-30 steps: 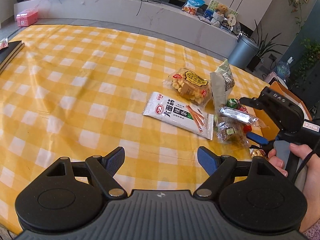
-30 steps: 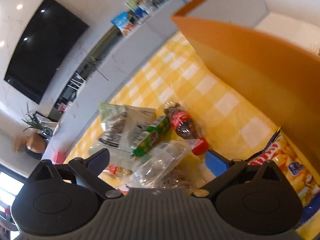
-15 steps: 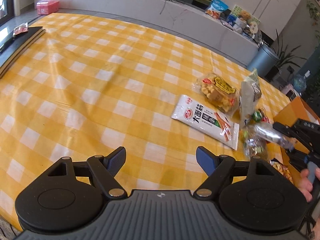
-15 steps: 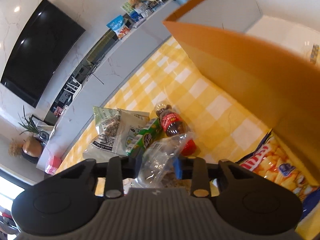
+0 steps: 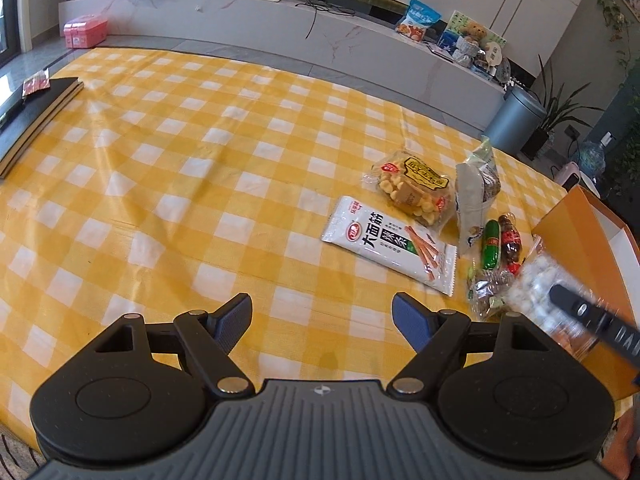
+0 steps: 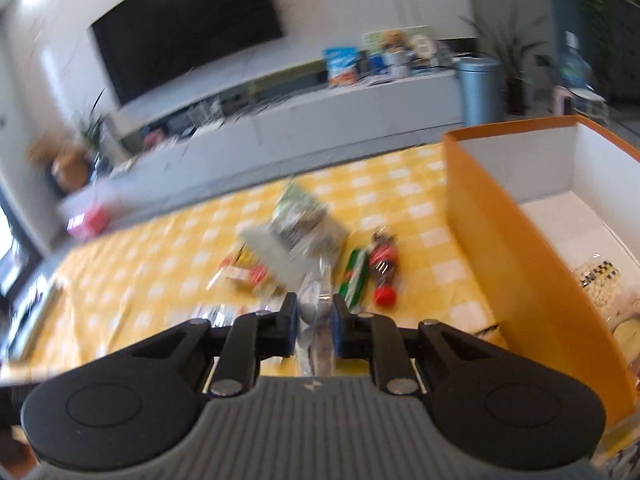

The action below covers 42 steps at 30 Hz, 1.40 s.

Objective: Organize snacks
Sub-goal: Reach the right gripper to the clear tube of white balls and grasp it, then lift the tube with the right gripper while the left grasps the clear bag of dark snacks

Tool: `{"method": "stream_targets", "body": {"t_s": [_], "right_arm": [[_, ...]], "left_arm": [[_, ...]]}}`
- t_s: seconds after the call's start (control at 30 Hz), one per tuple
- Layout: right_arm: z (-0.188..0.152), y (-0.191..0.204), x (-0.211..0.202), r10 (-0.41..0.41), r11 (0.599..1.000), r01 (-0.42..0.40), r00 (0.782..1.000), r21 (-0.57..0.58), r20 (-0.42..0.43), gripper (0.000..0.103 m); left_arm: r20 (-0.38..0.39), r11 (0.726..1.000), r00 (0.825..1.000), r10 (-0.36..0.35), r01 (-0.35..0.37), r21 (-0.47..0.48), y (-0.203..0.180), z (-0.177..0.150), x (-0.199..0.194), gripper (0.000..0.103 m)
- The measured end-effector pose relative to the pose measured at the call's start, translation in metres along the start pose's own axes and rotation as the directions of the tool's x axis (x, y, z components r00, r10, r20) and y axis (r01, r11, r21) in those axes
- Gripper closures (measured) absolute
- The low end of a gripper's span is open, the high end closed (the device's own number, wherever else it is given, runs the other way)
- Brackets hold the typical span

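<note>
**Clear snack bag pinched and raised beside the orange box**

The right gripper (image 6: 314, 326) is clamped narrow on a clear bag of pale round snacks (image 5: 538, 286), which shows at the right edge of the left wrist view, apparently lifted off the checked tablecloth (image 5: 200, 160) so it can clear the wall of the orange box (image 6: 516, 248) at right. That box already has a packet on its floor, so it looks like the collecting place. The left gripper (image 5: 322, 320) hangs wide and empty at lower centre, likely waiting. Right of centre lie the white noodle-stick packet (image 5: 390, 246), biscuit bag (image 5: 412, 192), green sausage (image 5: 491, 250) and small cola bottle (image 5: 510, 240).
</note>
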State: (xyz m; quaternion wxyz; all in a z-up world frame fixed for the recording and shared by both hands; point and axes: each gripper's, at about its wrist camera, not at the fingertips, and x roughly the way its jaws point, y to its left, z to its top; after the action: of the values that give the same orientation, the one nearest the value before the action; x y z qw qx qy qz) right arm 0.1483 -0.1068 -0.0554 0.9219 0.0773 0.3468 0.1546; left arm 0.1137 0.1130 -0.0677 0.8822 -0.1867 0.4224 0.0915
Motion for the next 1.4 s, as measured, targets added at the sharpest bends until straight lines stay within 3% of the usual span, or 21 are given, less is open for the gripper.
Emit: {"method": "stream_targets", "body": {"t_s": [0.13,0.3,0.63,0.77,0.9,1.13,1.23,1.4], "right_arm": [[-0.029,0.008,-0.009,-0.011,1.0,0.01,0.998,-0.013,-0.064,0.088],[-0.056,0.009,0.01,-0.001,1.0,-0.002,0.99,-0.019,-0.143,0.088],[-0.059,0.012,0.042,-0.022,0.999,0.018,0.991,-0.029,-0.136,0.081],[-0.058,0.017,0.046,-0.031,0.998,0.024,0.993,-0.058,-0.118,0.086],[-0.058,0.019,0.039,-0.052,0.995,0.044,0.994,-0.085,-0.093,0.088],[-0.043,-0.005,-0.005,-0.069,0.997,0.069,0.998,-0.03,-0.011,0.088],[-0.033,-0.02,-0.02,-0.077,0.997,0.077,0.997,0.004,0.027,0.088],[-0.026,-0.04,-0.035,-0.087,0.996,0.085,0.994,0.035,0.061,0.088]], "left_arm": [[0.009,1.0,1.0,0.001,-0.001,0.021,-0.006,-0.001,-0.004,0.009],[-0.002,0.999,1.0,0.007,-0.007,0.042,-0.012,-0.003,0.0,0.009],[-0.012,0.998,1.0,0.004,-0.004,0.064,-0.018,-0.008,0.006,0.009],[-0.016,0.997,1.0,-0.01,0.011,0.073,-0.023,-0.01,0.007,0.009],[0.004,0.996,0.999,-0.032,0.032,0.085,-0.031,-0.011,0.003,0.009],[0.065,0.981,0.995,-0.076,0.063,0.183,-0.058,-0.016,-0.009,0.009],[0.066,0.953,0.992,-0.111,0.087,0.291,-0.076,-0.017,-0.008,0.008],[0.018,0.859,0.989,-0.146,0.118,0.498,-0.107,-0.017,0.007,0.007]]}}
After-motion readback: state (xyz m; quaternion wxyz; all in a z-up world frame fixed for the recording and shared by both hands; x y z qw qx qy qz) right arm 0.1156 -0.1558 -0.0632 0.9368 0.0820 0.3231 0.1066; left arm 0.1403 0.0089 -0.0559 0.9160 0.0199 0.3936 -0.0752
